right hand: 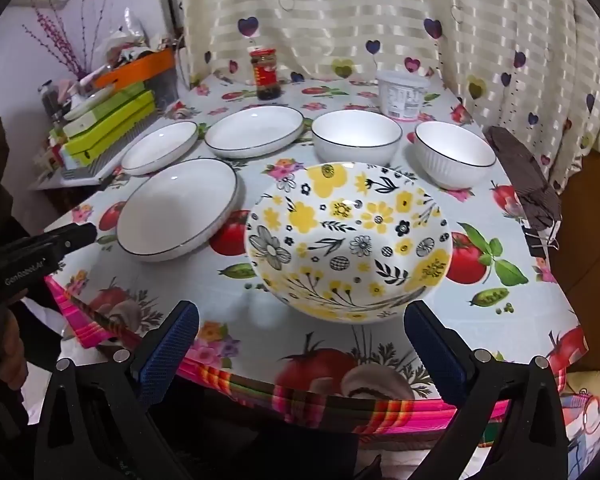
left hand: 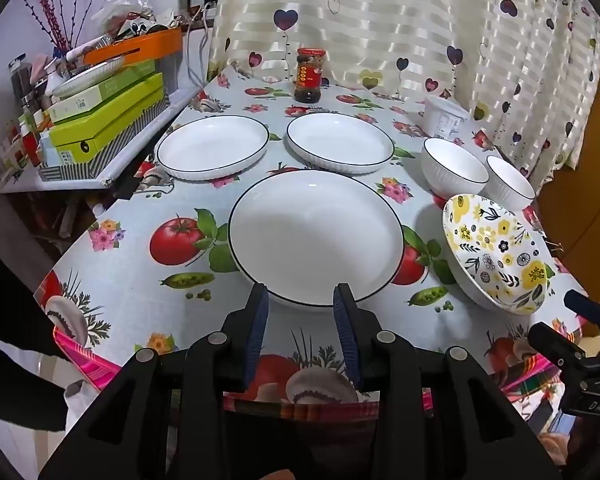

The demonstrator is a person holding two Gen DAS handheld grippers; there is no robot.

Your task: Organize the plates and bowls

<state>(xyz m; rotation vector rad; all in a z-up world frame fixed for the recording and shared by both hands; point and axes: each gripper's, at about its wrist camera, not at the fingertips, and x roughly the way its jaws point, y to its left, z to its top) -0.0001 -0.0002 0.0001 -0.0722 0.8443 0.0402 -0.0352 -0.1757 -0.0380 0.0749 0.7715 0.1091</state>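
Note:
Three white plates with dark rims lie on the table: a near one point(left hand: 316, 236) point(right hand: 178, 208), a far left one point(left hand: 213, 147) point(right hand: 160, 147) and a far middle one point(left hand: 340, 142) point(right hand: 254, 131). Two white bowls point(left hand: 454, 168) point(left hand: 510, 183) stand at the right; they show in the right wrist view point(right hand: 356, 136) point(right hand: 454, 154). A yellow flowered bowl point(left hand: 496, 252) point(right hand: 348, 240) stands near the front. My left gripper point(left hand: 301, 304) is open at the near plate's front rim. My right gripper point(right hand: 302, 328) is wide open, just before the flowered bowl, empty.
A sauce jar point(left hand: 310, 76) and a white plastic tub point(left hand: 446, 118) stand at the back by the curtain. A side shelf point(left hand: 100, 120) with green boxes and clutter is at the left. A dark cloth point(right hand: 524, 172) lies at the table's right edge.

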